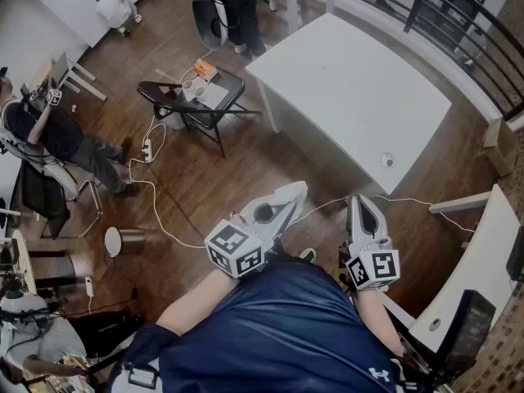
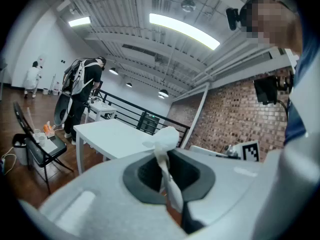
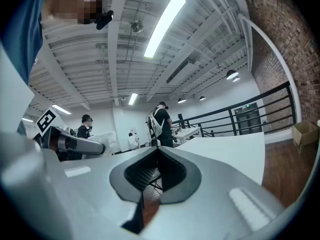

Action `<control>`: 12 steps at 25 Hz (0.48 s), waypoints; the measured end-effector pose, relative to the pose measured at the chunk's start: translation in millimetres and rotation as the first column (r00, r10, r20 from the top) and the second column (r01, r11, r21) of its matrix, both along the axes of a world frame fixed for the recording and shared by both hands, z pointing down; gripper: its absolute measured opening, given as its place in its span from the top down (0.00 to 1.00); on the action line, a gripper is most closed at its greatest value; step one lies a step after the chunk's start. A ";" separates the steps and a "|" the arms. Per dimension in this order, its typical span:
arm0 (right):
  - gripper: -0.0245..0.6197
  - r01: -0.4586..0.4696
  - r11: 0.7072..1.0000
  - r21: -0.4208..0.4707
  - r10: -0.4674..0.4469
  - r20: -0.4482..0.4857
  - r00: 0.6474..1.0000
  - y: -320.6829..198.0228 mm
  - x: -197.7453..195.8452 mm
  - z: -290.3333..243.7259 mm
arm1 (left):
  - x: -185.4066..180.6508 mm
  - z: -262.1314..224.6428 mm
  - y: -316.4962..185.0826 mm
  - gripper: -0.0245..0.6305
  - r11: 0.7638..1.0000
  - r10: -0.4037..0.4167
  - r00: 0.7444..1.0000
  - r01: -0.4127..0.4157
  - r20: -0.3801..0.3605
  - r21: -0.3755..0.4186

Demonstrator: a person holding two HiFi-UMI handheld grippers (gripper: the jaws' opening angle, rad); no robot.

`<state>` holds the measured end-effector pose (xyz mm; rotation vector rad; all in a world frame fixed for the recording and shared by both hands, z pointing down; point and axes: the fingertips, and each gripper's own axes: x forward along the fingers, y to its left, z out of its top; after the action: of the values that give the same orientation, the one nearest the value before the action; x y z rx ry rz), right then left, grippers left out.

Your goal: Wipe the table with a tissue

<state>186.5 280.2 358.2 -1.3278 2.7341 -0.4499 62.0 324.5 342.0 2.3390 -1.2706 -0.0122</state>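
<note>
A white table stands on wooden floor beside a railing. The left gripper pinches a tissue; the right gripper has its jaws pressed together.

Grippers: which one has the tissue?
The left gripper: its jaws are shut on a white tissue that sticks up past the tips. The right gripper has its jaws shut with nothing between them.
</note>
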 end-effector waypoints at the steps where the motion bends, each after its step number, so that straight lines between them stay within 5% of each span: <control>1: 0.96 0.014 1.000 -0.013 -0.014 0.004 1.000 -6.2 -5.4 2.3 | -3.1 0.8 -7.9 0.95 1.000 0.005 1.000 -0.005 -0.001 0.005; 12: 0.96 0.059 0.997 -0.056 -0.060 -0.018 0.998 -117.7 -93.5 0.6 | -87.8 9.9 -150.1 0.95 0.996 0.065 0.994 -0.060 -0.092 0.061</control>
<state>93.0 162.5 358.9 -1.2728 2.8033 -0.5228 -25.8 174.4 352.0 2.3968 -1.1663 -0.1389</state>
